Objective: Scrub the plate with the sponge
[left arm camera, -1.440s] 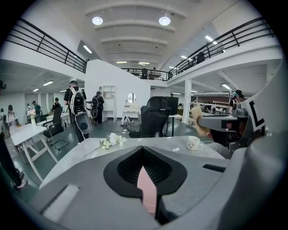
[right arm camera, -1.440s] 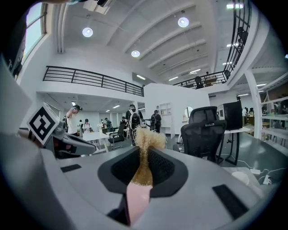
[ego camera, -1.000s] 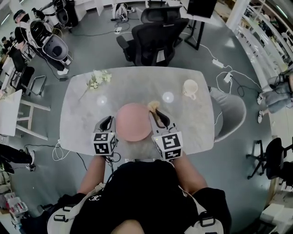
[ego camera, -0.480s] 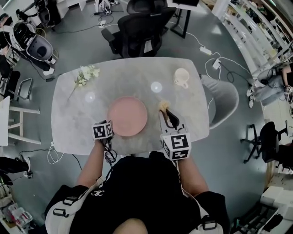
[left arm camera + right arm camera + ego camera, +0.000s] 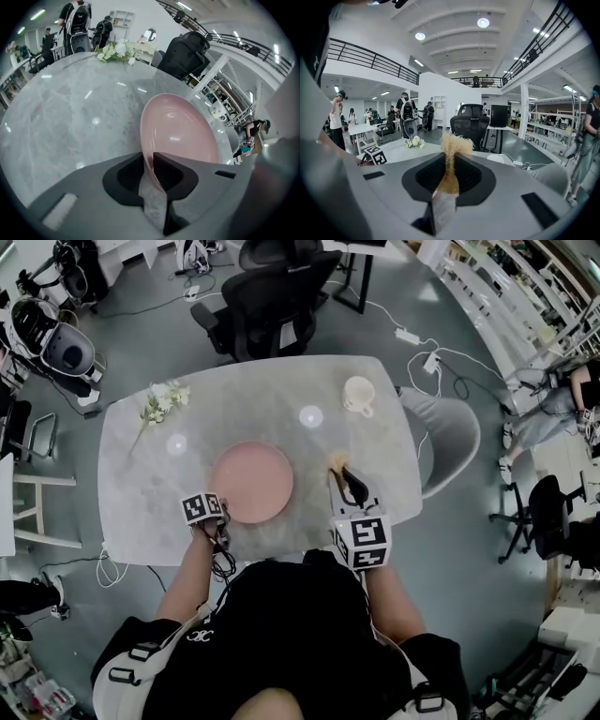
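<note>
Marble table (image 5: 281, 390): right gripper (image 5: 343, 473) clamping sponge (image 5: 335, 461), moved off plate (image 5: 251, 482); left gripper (image 5: 147, 158) jaws closing around rim (image 5: 143, 136).

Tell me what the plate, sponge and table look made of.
Plate: pink and glossy with sharp light spots; likely glazed ceramic, possibly melamine.
Sponge: tan, coarse, frayed fibres; looks like loofah or another plant fibre.
Table: grey-white, veined, polished enough to mirror the lamps; marble or a marble-look top.

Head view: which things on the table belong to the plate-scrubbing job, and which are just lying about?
Job: pink plate; tan sponge.
Lying about: mug; flowers.
</note>
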The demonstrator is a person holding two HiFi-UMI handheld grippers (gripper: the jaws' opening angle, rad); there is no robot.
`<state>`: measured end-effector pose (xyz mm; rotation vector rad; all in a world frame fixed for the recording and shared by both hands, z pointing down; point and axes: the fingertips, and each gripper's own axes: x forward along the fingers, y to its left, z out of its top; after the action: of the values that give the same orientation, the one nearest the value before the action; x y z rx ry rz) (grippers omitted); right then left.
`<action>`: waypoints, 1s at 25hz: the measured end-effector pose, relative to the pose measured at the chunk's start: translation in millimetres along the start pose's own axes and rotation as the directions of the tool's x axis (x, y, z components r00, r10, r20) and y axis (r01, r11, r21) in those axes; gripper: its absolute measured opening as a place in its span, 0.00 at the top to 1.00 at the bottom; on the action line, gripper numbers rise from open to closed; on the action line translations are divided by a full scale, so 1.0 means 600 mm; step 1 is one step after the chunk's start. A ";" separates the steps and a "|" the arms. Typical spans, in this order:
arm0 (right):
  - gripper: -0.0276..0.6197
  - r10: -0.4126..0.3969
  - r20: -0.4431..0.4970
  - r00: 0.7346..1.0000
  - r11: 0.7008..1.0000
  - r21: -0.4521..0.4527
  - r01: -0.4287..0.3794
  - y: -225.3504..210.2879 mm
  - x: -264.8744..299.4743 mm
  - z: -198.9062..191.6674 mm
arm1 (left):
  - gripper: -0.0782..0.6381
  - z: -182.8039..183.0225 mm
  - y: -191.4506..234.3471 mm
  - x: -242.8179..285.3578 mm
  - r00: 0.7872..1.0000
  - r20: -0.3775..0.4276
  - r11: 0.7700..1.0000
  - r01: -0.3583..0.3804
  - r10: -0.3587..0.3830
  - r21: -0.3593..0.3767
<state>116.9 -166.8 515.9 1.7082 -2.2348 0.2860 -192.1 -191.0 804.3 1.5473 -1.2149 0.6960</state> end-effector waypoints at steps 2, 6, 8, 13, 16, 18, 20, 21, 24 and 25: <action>0.88 0.001 0.002 1.000 1.000 -0.001 -0.001 -0.003 0.001 0.000 | 0.82 0.005 -0.009 -0.004 0.998 0.017 0.995 0.057 -0.056 -0.087; 0.88 0.023 0.001 1.000 1.000 -0.004 -0.023 0.005 0.007 0.000 | 0.86 0.025 -0.030 -0.034 0.987 0.083 0.974 0.152 -0.140 -0.168; 0.88 0.043 0.002 0.999 0.999 -0.009 -0.043 0.015 0.013 0.002 | 0.86 0.033 -0.045 -0.054 0.983 0.100 0.976 0.167 -0.153 -0.141; 0.88 0.099 0.010 0.995 0.995 -0.034 -0.099 0.045 0.035 0.013 | 0.84 0.057 -0.081 -0.104 0.961 0.157 0.955 0.252 -0.228 -0.155; 0.88 0.136 0.011 0.991 0.990 -0.051 -0.135 0.068 0.041 0.020 | 0.84 0.069 -0.105 -0.141 0.941 0.193 0.940 0.309 -0.279 -0.147; 0.88 0.164 0.011 0.986 0.985 -0.060 -0.163 0.085 0.046 0.023 | 0.84 0.079 -0.120 -0.165 0.931 0.220 0.941 0.321 -0.292 -0.112; 0.88 0.202 0.008 0.979 0.977 -0.071 -0.201 0.107 0.055 0.026 | 0.84 0.088 -0.137 -0.186 0.925 0.238 0.946 0.319 -0.296 -0.063; 0.87 0.228 0.007 0.974 0.971 -0.076 -0.227 0.121 0.059 0.028 | 0.84 0.091 -0.147 -0.195 0.922 0.244 0.947 0.319 -0.301 -0.039; 0.88 0.337 -0.006 0.942 0.938 -0.088 -0.336 0.177 0.074 0.036 | 0.84 0.094 -0.184 -0.218 0.907 0.252 0.938 0.346 -0.337 0.011; 0.88 0.375 -0.025 0.927 0.922 -0.091 -0.375 0.199 0.079 0.033 | 0.84 0.093 -0.196 -0.224 0.900 0.252 0.932 0.361 -0.355 0.021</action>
<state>-11.6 -184.1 518.6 1.2192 -2.5174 0.2652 -133.5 -197.2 626.7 1.8158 -1.0703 0.2446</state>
